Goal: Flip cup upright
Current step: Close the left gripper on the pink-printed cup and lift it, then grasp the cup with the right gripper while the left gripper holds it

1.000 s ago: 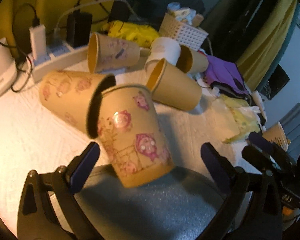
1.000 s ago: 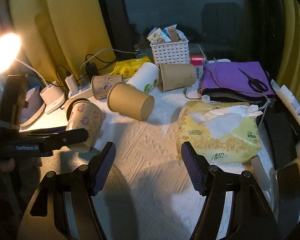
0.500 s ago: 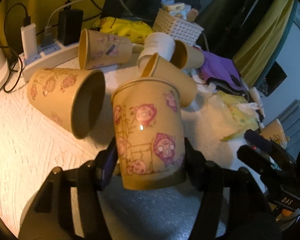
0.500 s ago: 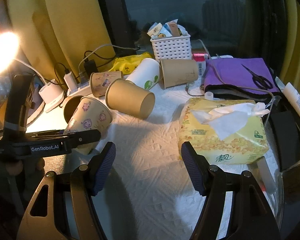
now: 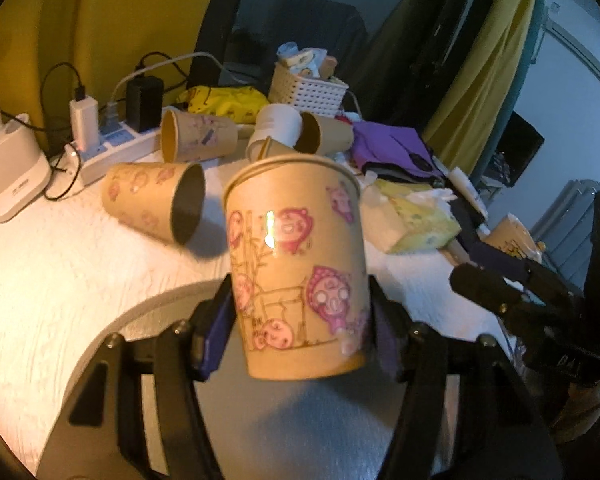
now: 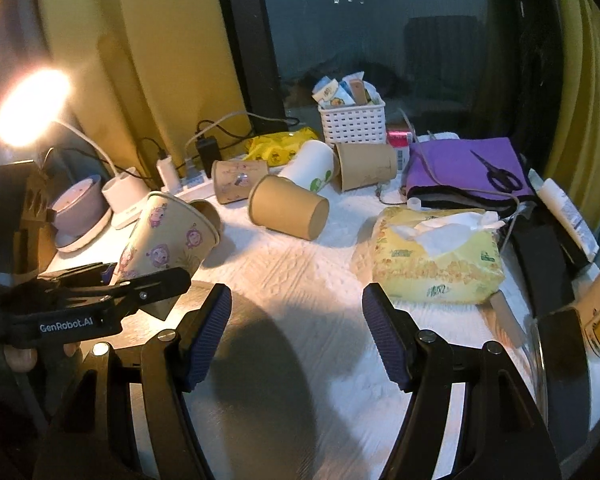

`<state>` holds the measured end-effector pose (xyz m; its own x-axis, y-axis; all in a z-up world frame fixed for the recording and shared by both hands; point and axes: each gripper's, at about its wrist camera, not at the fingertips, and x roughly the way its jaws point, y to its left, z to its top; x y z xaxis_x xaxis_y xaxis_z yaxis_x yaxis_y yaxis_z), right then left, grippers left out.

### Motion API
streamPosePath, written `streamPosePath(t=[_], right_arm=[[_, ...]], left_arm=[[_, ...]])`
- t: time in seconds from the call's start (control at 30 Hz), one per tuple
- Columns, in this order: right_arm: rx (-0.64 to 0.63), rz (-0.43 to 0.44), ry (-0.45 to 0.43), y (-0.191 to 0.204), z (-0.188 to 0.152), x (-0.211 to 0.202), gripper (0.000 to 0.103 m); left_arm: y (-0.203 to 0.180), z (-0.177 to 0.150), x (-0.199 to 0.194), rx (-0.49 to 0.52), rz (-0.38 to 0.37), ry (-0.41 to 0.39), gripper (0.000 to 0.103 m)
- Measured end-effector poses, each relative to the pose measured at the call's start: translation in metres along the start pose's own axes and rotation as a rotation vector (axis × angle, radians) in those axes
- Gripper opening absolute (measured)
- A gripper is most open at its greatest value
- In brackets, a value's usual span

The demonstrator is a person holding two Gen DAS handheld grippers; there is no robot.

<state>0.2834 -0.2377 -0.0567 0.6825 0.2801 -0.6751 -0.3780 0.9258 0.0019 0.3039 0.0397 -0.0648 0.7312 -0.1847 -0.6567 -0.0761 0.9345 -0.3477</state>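
Now the left gripper (image 5: 298,320) had its blue pads clamped on the lower sides of the printed paper cup (image 5: 296,264), holding it clear of the white table covering (image 5: 40,280) with the rim at the top and a slight lean. From the right wrist view the same cup looked more tilted, its mouth angled up toward the middle of the table. Over on the other side, the right gripper (image 6: 296,336) hung wide and empty above the covering, well apart from the action. Just behind the held cup lay another printed cup (image 5: 156,200) on its side, mouth toward the camera, and beyond it a cluster of more tipped cups (image 5: 198,140) near the power strip (image 5: 112,148). The risk, as I judged it: thin paper walls can buckle under a hard squeeze, and releasing while the base sat tilted could send it toppling back over, or it could nudge that near neighbour on the way down.
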Motion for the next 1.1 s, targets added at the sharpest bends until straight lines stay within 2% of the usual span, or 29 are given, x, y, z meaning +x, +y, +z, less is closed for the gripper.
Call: streamPosePath(t=[0.37,0.57,0.67,0.73,0.9,1.0,1.1], right_arm=[[-0.022,0.012,-0.013,0.035,-0.025,-0.049,0.071],[-0.058,0.008,-0.009,0.059,-0.040,-0.070,0.071],[-0.060,0.034,-0.007,0.069,-0.047,-0.079,0.071],[-0.056,0.060,-0.006,0.076,-0.052,-0.085,0.076],[-0.035,0.192,-0.005,0.095,-0.064,-0.100,0.078],[-0.037,0.246,0.012,0.108,-0.072,-0.104,0.078],[-0.040,0.276,0.028,0.117,-0.080,-0.108,0.078]], left_arm=[[-0.014,-0.052,-0.055,0.025,-0.021,-0.049,0.062],[-0.018,-0.089,-0.074,0.008,-0.024,-0.041,0.062],[-0.020,-0.107,-0.084,0.022,-0.001,-0.055,0.062],[-0.020,-0.119,-0.095,0.021,-0.004,-0.082,0.062],[-0.027,-0.145,-0.120,0.049,0.007,-0.186,0.062],[-0.028,-0.155,-0.126,0.053,0.010,-0.221,0.062],[-0.027,-0.164,-0.126,0.051,0.005,-0.225,0.062]])
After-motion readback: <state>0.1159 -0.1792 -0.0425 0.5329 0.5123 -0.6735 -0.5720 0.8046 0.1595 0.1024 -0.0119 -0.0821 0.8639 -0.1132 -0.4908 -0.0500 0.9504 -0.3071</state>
